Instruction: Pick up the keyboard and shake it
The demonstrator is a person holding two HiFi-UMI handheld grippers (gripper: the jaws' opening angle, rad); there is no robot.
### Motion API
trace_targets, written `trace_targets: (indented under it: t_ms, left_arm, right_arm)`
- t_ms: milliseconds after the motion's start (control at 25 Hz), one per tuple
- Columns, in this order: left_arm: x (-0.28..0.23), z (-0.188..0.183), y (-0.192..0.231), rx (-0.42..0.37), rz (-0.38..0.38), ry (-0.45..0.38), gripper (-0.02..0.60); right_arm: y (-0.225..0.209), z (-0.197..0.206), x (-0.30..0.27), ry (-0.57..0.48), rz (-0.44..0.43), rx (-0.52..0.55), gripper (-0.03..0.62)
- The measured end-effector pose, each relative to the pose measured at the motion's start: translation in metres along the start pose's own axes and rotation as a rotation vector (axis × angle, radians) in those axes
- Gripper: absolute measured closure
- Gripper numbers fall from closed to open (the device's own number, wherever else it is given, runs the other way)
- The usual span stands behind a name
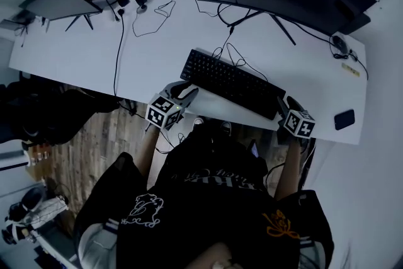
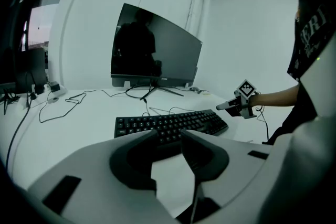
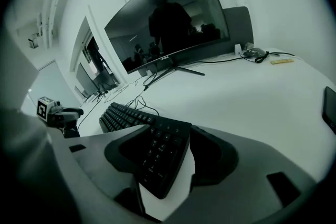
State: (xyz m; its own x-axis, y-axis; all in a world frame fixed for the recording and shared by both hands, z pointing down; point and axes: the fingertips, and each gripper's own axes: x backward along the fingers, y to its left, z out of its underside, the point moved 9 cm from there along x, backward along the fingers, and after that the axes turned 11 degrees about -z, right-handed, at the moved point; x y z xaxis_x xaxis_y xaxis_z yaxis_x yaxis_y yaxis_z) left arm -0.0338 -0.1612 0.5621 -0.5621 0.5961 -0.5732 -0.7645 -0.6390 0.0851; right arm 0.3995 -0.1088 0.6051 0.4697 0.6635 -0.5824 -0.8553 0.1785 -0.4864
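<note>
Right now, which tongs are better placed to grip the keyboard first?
Right, I think. The right tongs have one end of the keyboard between their open jaws; the left tongs are short of it, with nothing between theirs.

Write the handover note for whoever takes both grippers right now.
Left gripper: jaws slightly apart, empty, just short of the keyboard's left end.
Right gripper: jaws open, the keyboard's right end between them, not clamped.
Keyboard: flat on the white table, near its front edge.
Done: both grippers are at the keyboard's ends.
Left: close on both ends, lift, shake.
</note>
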Motion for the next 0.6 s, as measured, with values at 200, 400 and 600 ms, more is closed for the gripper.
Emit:
trace_targets:
  t_ms: [200,400,600]
  left_arm:
    - [-0.015,0.013,0.036,-0.068,0.029,0.123,0.331]
    - [-0.039,0.024,0.062,-0.112,0.071,0.256,0.261]
    - [-0.064,0.030,0.079,-0.158,0.122,0.363,0.218]
  right_arm:
    - [-0.004,-0.004,-0.006,0.032,0.010,-0.013,0.336]
    - [-0.010,-0.008,-0.010,0.042,0.022,-0.074,0.303]
    - [-0.016,-0.011,-0.019,-0.007,-0.009,-0.189,0.276]
